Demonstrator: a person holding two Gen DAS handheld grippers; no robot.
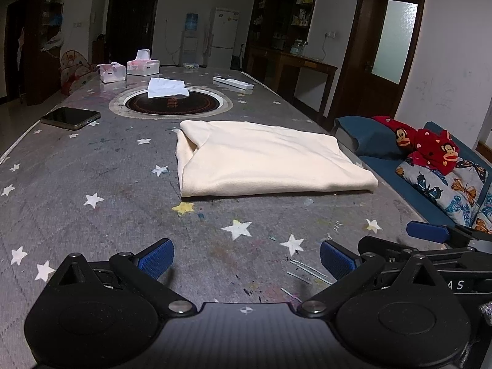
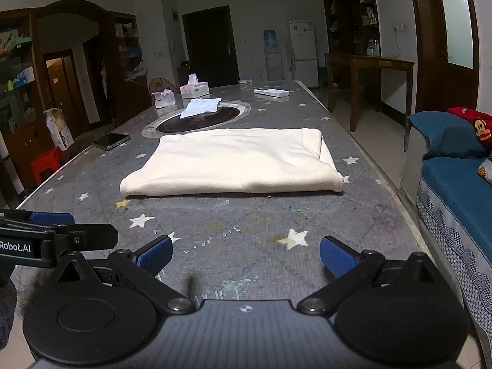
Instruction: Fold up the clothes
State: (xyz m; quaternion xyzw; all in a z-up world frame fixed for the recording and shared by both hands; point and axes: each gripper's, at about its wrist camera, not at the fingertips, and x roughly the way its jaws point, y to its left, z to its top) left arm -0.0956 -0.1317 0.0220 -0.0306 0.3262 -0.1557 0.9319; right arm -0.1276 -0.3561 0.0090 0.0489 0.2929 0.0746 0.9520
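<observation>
There's the cream garment (image 1: 264,160), lying folded into a neat, flat rectangle on the grey star-patterned worktop (image 1: 92,169). It looks soft and fleecy, plain in colour with no print showing. The near edge is a rounded fold, layers stacked beneath it. At one far corner a flap is tucked inward, leaving a slanted crease. It sits just in front of the round dark inset (image 1: 172,103), nothing touching it.

Left gripper (image 1: 247,259) and right gripper (image 2: 246,256) alike, black linkage arms on round pivot discs, silver screws, blue ribbed fingertip pads (image 1: 156,257), ridged grey body, white "Robot.AI" lettering
</observation>
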